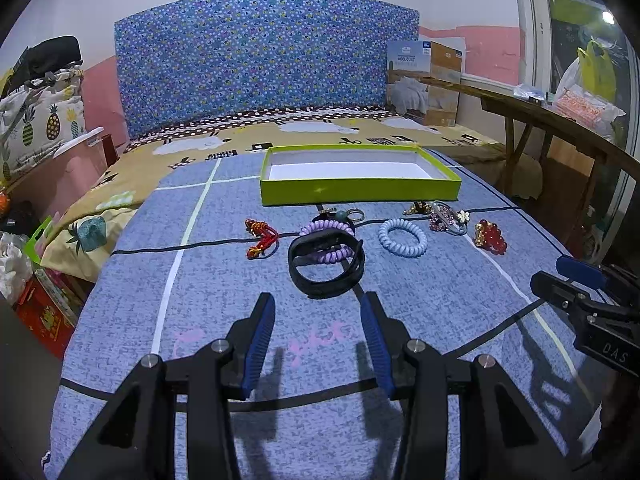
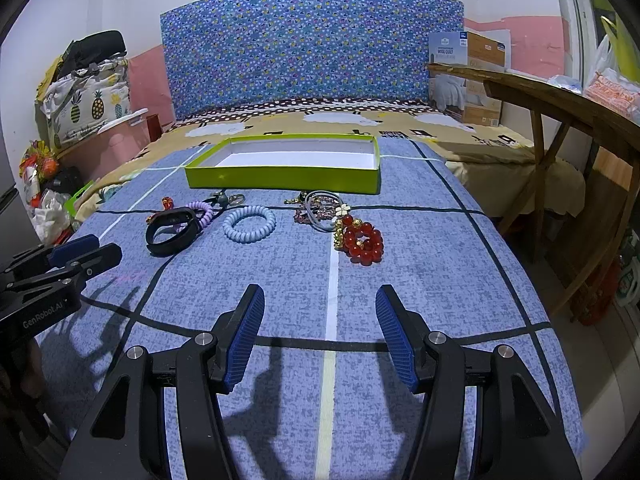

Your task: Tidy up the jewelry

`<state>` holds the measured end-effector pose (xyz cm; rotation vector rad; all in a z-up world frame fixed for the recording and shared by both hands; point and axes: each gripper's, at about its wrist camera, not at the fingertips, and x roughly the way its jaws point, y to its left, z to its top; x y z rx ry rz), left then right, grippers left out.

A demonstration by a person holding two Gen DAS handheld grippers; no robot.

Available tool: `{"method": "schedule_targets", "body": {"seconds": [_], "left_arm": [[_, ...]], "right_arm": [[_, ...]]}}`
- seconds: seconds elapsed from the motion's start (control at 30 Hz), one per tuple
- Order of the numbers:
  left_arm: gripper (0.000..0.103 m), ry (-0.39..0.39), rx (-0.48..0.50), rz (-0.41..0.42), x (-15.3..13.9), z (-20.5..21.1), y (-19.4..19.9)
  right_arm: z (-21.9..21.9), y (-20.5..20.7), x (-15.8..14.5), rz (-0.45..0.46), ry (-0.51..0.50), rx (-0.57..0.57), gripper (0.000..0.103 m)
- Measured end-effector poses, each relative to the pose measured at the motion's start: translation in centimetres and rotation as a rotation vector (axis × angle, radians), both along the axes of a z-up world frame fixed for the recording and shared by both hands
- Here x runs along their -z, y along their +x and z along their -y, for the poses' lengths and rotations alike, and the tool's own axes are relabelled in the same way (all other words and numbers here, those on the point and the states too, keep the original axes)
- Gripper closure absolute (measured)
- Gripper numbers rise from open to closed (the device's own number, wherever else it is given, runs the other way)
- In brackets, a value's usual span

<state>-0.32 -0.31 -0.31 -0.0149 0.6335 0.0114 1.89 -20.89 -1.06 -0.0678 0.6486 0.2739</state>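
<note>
A shallow green box (image 1: 360, 190) (image 2: 280, 178) with a white inside lies empty on the blue bedspread. In front of it lies a row of jewelry: a red woven bracelet (image 1: 262, 238), a black band (image 1: 326, 266) (image 2: 172, 236) resting on a purple coil tie (image 1: 328, 232), a light blue coil tie (image 1: 402, 237) (image 2: 249, 224), a cluster of clips and rings (image 1: 444, 216) (image 2: 320, 208), and a red bead bracelet (image 1: 491, 236) (image 2: 362, 242). My left gripper (image 1: 318, 308) hangs open just short of the black band. My right gripper (image 2: 320, 300) is open, short of the red beads.
A patterned blue headboard (image 1: 264, 60) stands behind the bed. A wooden bench (image 2: 560, 104) with bags runs along the right side. A cardboard quilt box (image 1: 426, 80) sits at the back right. Bags and clutter (image 1: 36, 100) crowd the left side by the bed.
</note>
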Motion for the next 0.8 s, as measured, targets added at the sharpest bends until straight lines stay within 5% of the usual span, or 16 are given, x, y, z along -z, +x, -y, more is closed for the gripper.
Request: {"method": "schedule_targets", "body": {"seconds": [0.8], "left_arm": [[0.057, -0.005, -0.004, 0.005, -0.46, -0.09, 0.04]], "right_arm": [[0.12, 0.1, -0.11, 0.005, 0.001, 0.0, 0.045]]}}
